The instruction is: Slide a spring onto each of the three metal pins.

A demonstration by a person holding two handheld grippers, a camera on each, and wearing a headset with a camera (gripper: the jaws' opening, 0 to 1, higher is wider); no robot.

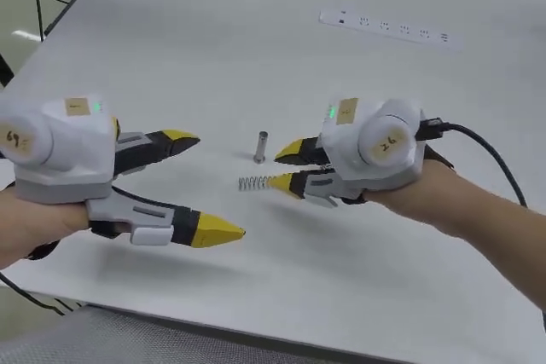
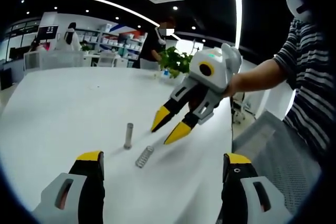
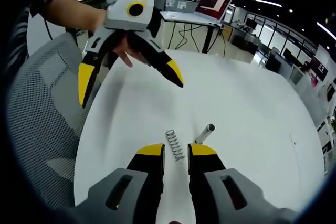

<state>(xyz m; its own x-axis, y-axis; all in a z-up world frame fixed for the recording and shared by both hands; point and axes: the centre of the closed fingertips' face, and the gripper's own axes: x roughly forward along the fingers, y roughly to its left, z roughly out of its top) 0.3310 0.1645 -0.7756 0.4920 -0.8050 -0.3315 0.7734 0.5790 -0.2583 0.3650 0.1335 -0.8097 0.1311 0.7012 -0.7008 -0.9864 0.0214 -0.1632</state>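
We worked at a white table (image 1: 256, 31), its broad top giving the small parts a plain, flat place to lie. The left gripper (image 1: 215, 185) hovered above the near left of the table with its jaws spread wide and grasping nothing; we judged it was waiting there, well apart from the parts, ready to steady the pin once the spring was lifted. The right gripper (image 1: 275, 170) sat low over the middle of the table, its jaws released but drawn to a narrow gap, empty, the tips lined up on the spring, which suited a pinch on so thin a coil. A power strip (image 1: 388, 29) lay far back, out of the way. One metal pin (image 1: 260, 147) stood upright and bare near the centre, just beyond the right jaw tips, so its open top could take a spring from above. The spring (image 1: 252, 182) lay on its side on the table just beside the pin, its near end at the right tips, not yet gripped as far as we could judge.
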